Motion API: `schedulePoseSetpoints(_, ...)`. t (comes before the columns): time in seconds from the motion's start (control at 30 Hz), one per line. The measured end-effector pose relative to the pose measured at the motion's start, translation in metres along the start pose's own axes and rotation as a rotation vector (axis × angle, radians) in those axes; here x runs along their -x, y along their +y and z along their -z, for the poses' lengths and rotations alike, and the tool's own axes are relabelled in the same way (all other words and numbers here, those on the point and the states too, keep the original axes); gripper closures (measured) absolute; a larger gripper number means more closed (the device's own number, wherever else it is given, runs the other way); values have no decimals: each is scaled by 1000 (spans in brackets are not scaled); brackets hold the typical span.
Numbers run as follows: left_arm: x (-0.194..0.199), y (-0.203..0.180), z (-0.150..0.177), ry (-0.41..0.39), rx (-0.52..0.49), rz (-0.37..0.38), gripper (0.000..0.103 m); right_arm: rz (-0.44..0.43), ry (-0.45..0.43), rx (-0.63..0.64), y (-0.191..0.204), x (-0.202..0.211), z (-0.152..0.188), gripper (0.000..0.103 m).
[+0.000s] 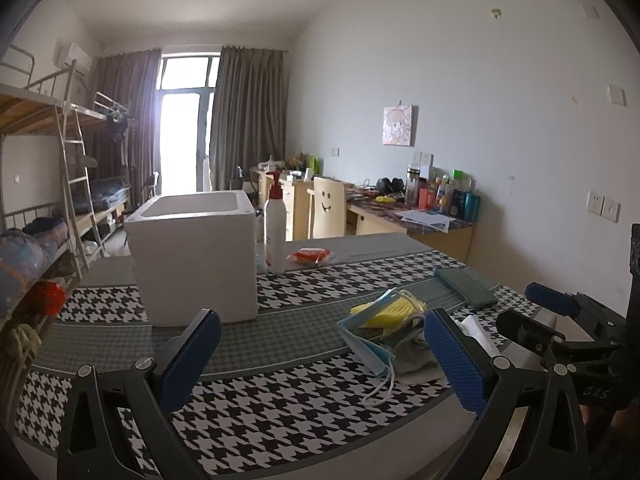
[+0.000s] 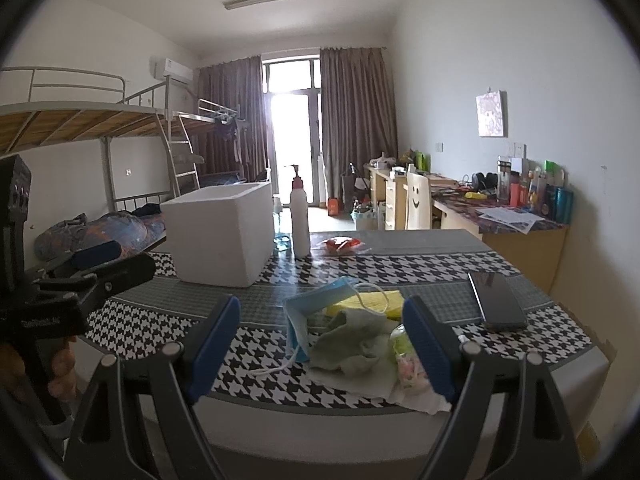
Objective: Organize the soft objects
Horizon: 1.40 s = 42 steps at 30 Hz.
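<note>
Two grippers, both spread wide and holding nothing. Left gripper (image 1: 320, 356): blue-padded fingers fill the lower part of the left wrist view, hovering above the houndstooth tablecloth (image 1: 256, 420). Right gripper (image 2: 324, 344): blue pads at lower centre of the right wrist view, jaws apart above the near table edge, with the pile between and just beyond them.

Pile of soft objects, lower centre-right in both views:
- blue face mask (image 2: 298, 320), white ear loop trailing toward the near edge;
- yellow masks (image 2: 368, 300), lying behind and partly on the blue one;
- grey-green cloth (image 2: 352, 340), crumpled, touching the blue mask;
- white tissue (image 2: 360, 384) under the cloth, at the table's near edge;
- small pastel packet (image 2: 412, 368), partly hidden by the right finger.

Other items on the table:
- white foam box (image 1: 196, 256), open-topped, left of centre, well apart from the pile;
- pump bottle (image 1: 275, 228), upright just right of the box;
- orange packet (image 1: 310, 257), beside the bottle;
- dark phone (image 2: 498, 300), flat, right of the pile.
</note>
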State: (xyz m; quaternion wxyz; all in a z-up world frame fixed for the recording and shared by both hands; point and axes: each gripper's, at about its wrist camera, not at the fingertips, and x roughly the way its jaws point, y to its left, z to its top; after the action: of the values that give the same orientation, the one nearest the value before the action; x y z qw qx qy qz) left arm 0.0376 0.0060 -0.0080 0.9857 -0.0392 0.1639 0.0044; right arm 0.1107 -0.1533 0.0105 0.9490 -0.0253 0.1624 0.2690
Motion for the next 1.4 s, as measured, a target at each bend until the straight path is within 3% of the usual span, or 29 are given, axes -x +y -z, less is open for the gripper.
schedulePoseSetpoints(1.4, -138, -25, 10, 310, -66, 22, 1, 115, 201, -80, -62, -63, 22, 17)
